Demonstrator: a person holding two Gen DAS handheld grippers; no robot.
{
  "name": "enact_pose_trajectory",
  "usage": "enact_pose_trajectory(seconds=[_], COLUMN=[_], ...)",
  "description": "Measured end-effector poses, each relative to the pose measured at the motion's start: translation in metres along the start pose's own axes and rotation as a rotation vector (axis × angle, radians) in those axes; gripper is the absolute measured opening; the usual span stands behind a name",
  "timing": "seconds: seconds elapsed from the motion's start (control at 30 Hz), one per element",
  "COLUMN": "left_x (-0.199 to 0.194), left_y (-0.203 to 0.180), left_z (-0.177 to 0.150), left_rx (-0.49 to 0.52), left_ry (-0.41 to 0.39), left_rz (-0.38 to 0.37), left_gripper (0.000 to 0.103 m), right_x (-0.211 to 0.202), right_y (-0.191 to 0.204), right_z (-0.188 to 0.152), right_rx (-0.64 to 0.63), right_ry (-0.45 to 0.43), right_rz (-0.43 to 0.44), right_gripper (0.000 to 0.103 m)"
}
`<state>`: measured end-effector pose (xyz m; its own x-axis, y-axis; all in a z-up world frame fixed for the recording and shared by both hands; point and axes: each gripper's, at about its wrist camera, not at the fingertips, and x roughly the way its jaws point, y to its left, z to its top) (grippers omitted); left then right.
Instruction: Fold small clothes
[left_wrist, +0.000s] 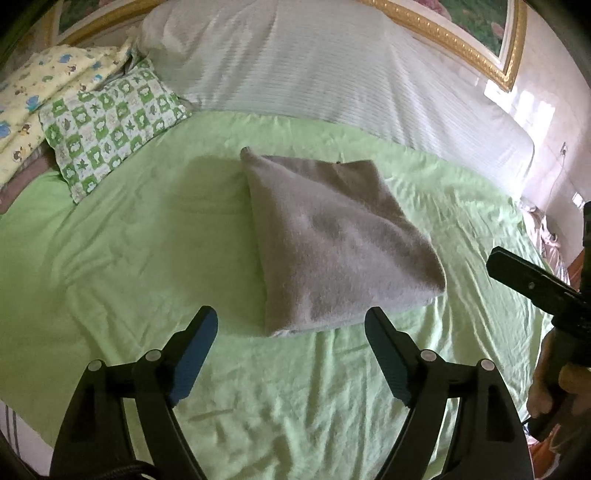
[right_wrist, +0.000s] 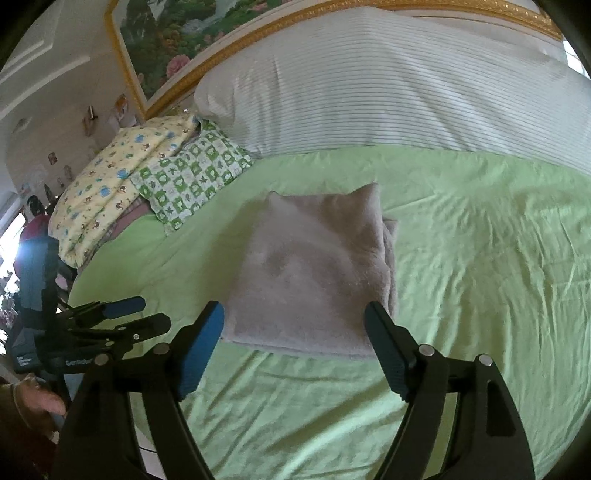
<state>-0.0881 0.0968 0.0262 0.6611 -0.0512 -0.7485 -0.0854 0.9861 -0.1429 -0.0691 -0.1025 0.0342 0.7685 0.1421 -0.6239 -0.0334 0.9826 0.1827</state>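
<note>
Now the grey cloth (left_wrist: 328, 236) lies folded into a thick rectangle mid-bed (left_wrist: 129, 258). Both my left fingers (left_wrist: 291, 319) and right fingers (right_wrist: 294, 314) hover spread wide, empty, just short of its near edge.

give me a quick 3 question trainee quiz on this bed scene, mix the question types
1. True or false: the left gripper is shut on the grey folded cloth.
2. What does the cloth rest on? A) green sheet B) white striped duvet C) checked pillow
3. Fill in: the right gripper has its fingers ____, holding nothing.

Key: 1 false, its fingers are spread short of the cloth; 2 A; 3 open.
</note>
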Motion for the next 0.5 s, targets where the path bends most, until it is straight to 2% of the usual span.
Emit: enact_pose_trajectory(seconds=[0.27, 0.5], left_x=[-0.003, 0.012], left_y=[0.002, -0.006], left_z=[-0.005, -0.009], left_rx=[-0.019, 0.003], left_ry=[-0.006, 0.014], left_rz=[0.014, 0.028], left_gripper=[0.083, 0.083], right_x=[0.004, 0.007], right_y=[0.004, -0.009], right_z=[-0.009, -0.023], right_rx=[-0.009, 0.001], right_ry=[0.022, 0.048], right_rz=[-0.017, -0.039], right_gripper=[0.081, 0.082])
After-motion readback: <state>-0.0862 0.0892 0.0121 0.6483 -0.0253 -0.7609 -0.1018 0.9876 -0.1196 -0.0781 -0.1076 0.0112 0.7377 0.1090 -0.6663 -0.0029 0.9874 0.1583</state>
